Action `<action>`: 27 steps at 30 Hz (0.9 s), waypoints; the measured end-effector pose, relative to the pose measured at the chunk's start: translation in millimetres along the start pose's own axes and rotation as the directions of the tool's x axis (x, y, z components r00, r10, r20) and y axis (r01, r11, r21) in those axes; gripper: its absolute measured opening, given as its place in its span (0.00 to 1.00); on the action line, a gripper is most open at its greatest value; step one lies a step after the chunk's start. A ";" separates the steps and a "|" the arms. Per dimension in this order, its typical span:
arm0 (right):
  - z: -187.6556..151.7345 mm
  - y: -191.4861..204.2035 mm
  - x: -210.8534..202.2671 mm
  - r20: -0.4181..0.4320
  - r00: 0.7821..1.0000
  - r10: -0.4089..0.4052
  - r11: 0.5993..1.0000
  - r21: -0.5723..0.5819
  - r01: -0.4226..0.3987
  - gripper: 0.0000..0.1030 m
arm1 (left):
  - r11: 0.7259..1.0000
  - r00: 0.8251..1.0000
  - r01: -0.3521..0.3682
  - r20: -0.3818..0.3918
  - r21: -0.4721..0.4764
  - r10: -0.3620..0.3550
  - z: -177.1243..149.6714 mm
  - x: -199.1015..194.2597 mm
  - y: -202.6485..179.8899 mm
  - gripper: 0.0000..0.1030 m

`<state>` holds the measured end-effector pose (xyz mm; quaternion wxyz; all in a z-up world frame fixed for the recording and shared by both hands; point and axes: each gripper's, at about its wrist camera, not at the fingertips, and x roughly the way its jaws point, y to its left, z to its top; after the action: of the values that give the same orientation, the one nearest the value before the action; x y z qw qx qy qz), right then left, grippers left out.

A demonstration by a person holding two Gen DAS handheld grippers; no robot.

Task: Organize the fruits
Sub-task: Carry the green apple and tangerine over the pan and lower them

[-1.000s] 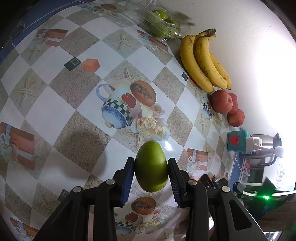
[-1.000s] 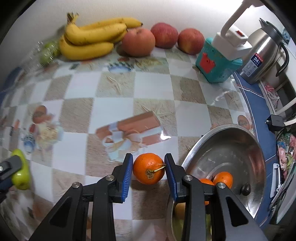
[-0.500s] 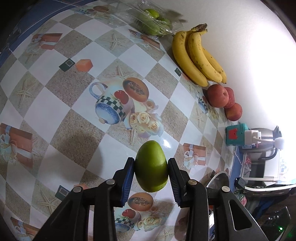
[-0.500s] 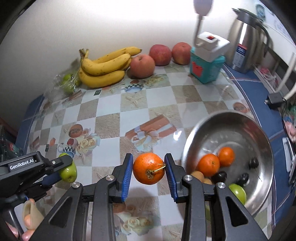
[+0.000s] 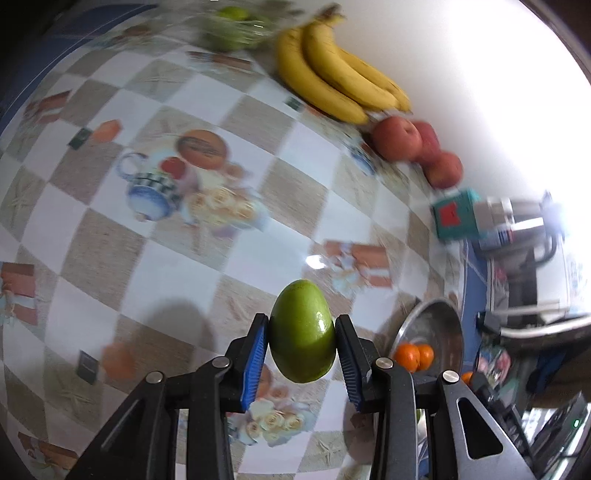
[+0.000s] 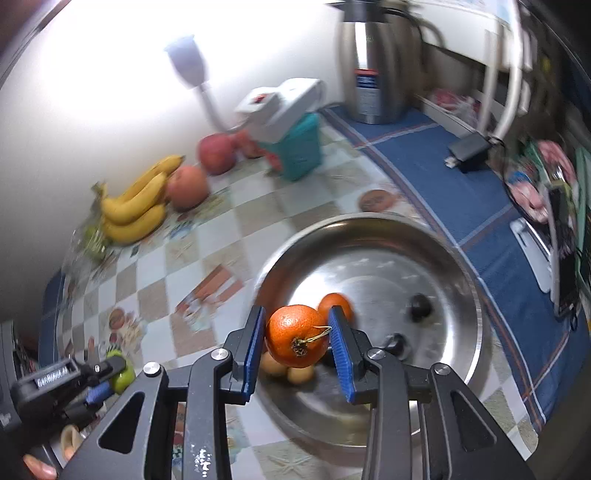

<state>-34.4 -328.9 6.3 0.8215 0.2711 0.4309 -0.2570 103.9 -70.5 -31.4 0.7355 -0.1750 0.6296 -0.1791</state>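
My left gripper [image 5: 301,345] is shut on a smooth green egg-shaped fruit [image 5: 302,330], held above the checked tablecloth. In the right wrist view the same left gripper [image 6: 107,376] shows at the lower left with the green fruit [image 6: 123,371]. My right gripper [image 6: 297,338] is shut on an orange with a thin stem [image 6: 295,336], hanging over the near-left part of a steel bowl [image 6: 458,266]. Inside the bowl lie another orange [image 6: 334,301], two small pale brown fruits [image 6: 273,363] and dark round fruits [image 6: 419,306]. The bowl [image 5: 439,321] sits right of the left gripper, oranges [image 5: 410,356] inside.
Bananas [image 5: 332,74], red apples [image 5: 397,138] and a clear bag of green fruit [image 5: 232,27] line the wall. A teal box with a white lamp [image 6: 295,144] and a steel kettle [image 6: 376,66] stand at the back. A hand's fingers [image 6: 40,469] hold the left gripper.
The right gripper has carried its orange from above the tablecloth to over the bowl, rolling as it went. The left gripper has moved with the green fruit toward the bowl, which has come into its view.
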 end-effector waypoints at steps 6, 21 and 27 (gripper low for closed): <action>6.3 -34.1 -2.2 0.002 1.000 -0.011 0.996 0.084 0.010 0.35 | 0.990 0.997 0.037 -0.075 0.139 -0.027 -26.7 19.5 -47.0 0.38; 1.7 -57.6 31.1 -0.089 0.996 0.023 0.989 0.145 -0.010 0.35 | 0.929 0.985 0.112 -0.165 0.353 -0.056 -73.9 62.4 -112.7 0.38; -1.9 -55.4 45.0 -0.127 0.991 0.034 0.989 0.144 -0.016 0.36 | 0.918 0.983 0.124 -0.173 0.377 -0.062 -78.3 70.4 -117.0 0.38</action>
<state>-49.5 -376.1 -45.1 0.7737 0.3505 0.4601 -0.2586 31.5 -209.3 -47.1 0.6940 -0.0417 0.6291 -0.3476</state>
